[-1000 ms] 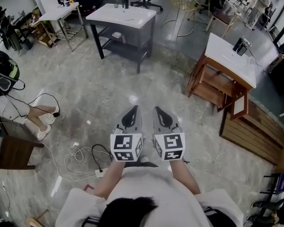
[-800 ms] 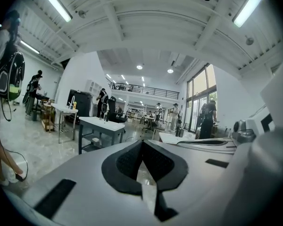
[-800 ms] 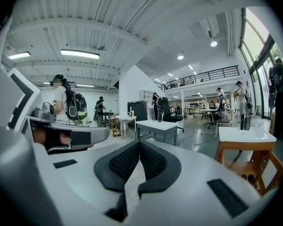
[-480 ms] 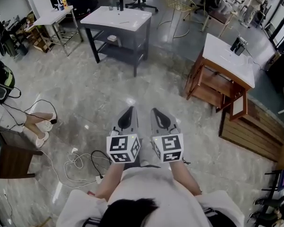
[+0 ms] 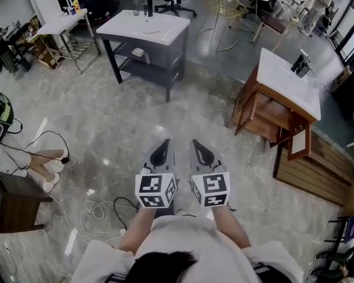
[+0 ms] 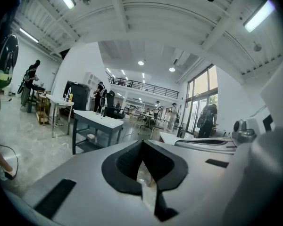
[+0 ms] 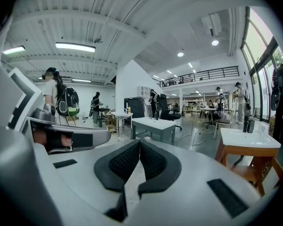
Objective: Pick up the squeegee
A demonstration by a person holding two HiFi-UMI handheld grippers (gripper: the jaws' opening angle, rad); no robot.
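Left gripper (image 5: 166,144) and right gripper (image 5: 196,144) jaws together, empty, side by side over floor (image 5: 165,108); squeegee not identifiable.

We see a glossy grey marbled floor (image 5: 127,119) carrying a white-topped dark-framed desk (image 5: 144,25), a white-topped wooden desk (image 5: 286,78) and a white cable (image 5: 93,207) (loosely coiled).

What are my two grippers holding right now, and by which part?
Nothing. The left gripper and the right gripper each have their jaws closed together with nothing between them.
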